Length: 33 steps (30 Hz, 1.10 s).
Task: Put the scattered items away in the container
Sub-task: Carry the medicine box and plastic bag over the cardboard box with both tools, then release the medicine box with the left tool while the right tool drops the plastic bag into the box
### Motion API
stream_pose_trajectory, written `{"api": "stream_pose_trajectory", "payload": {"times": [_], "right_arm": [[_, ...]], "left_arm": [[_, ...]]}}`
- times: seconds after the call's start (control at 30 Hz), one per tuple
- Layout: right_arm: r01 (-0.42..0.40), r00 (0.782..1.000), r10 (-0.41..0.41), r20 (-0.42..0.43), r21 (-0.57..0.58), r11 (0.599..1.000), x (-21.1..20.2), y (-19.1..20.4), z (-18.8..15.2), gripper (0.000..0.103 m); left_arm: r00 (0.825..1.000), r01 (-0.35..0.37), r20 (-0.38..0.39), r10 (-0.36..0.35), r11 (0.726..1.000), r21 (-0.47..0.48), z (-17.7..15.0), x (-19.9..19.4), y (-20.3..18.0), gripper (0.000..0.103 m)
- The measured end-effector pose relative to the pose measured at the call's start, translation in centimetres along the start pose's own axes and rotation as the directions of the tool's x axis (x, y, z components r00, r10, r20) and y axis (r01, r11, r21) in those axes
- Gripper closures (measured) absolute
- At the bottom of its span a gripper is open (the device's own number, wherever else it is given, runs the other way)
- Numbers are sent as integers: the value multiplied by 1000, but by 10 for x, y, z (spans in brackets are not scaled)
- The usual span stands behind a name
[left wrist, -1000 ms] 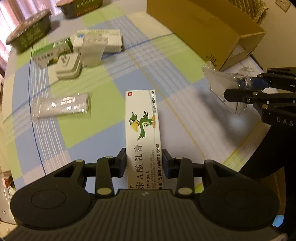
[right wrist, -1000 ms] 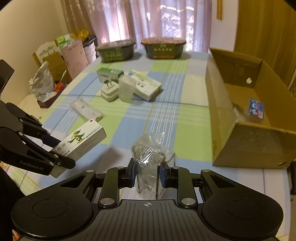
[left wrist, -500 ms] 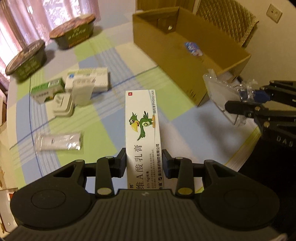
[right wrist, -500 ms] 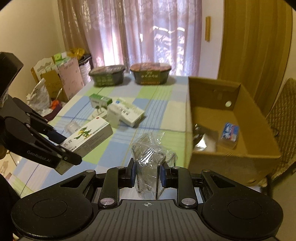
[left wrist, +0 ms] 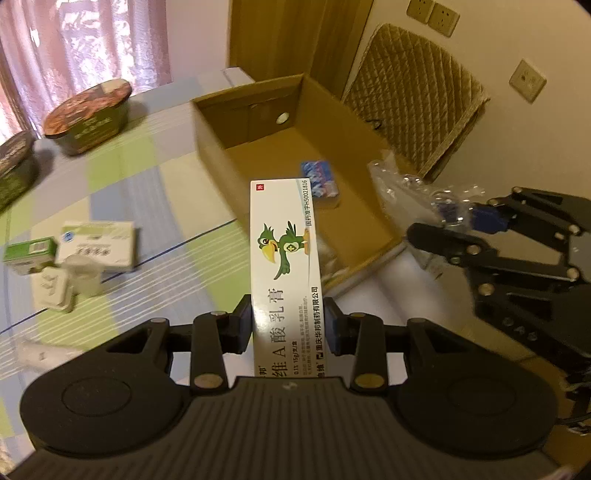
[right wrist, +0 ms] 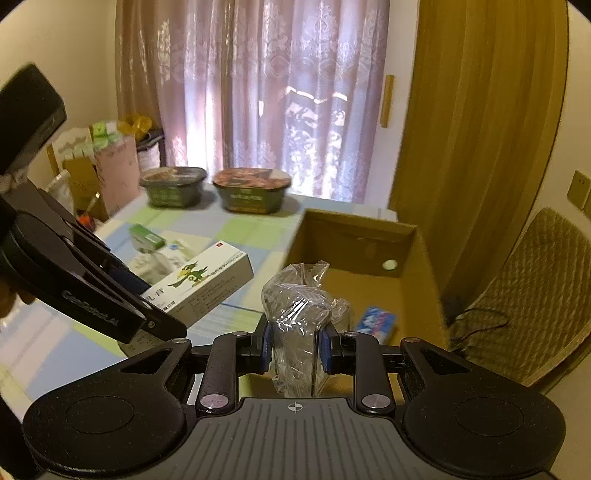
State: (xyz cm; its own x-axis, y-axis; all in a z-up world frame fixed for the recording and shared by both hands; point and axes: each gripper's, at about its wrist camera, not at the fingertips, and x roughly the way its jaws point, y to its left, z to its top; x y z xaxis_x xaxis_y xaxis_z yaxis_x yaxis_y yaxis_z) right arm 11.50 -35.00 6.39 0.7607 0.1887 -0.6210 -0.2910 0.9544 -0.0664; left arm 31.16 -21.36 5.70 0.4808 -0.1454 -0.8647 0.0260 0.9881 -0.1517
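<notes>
Probably a home dining room: lace curtains (right wrist: 280, 110), checked tablecloth (left wrist: 155, 177), padded chair (left wrist: 413, 99).

**Room and furnishings around the table**

A table covered by a checked cloth (left wrist: 155, 173) in pale green, blue and white squares fills the lower part of both views. Behind it, sheer pinkish lace curtains (right wrist: 266, 92) hang across a bright window, with a heavier mustard drape (right wrist: 476, 110) to their right. A chair with a quilted, tan back (left wrist: 413, 96) stands near the table's far edge; a dark cable (right wrist: 476, 317) trails across its seat. Cream wall sockets (left wrist: 432, 14) sit on the wall above the chair. In the left corner, a cluttered shelf (right wrist: 107, 162) holds paper bags and small green-and-white packets.
</notes>
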Motion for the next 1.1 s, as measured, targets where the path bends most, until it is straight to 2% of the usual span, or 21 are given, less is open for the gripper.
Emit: {"api": "stream_pose_trajectory", "payload": {"times": [0.3,0.43,0.73,0.83,0.93,1.1], "right_arm": [[36,998,-37,-45,-37,999,33,-62,-2,75],[34,998,-36,-50,-36,999,45,-79,-1,75],[6,998,-8,-58,-38,999,63,-88,-2,75],[3,998,-6,-65,-35,999,69,-90,-5,75],[4,997,-6,-72,-30,1000,72,-92,-6,75],[3,997,-6,-81,-31,1000,74,-93,-9,75]], "left_arm": [[999,53,3,-53,991,-125,40,43,-17,70],[999,48,-5,-49,989,-143,50,59,-20,70],[1000,22,-11,-23,989,-146,59,78,-22,70],[999,33,-8,-35,988,-153,62,83,-20,70],[1000,10,10,-9,989,-148,64,83,-16,60],[1000,-8,3,8,991,-131,60,82,-9,60]]}}
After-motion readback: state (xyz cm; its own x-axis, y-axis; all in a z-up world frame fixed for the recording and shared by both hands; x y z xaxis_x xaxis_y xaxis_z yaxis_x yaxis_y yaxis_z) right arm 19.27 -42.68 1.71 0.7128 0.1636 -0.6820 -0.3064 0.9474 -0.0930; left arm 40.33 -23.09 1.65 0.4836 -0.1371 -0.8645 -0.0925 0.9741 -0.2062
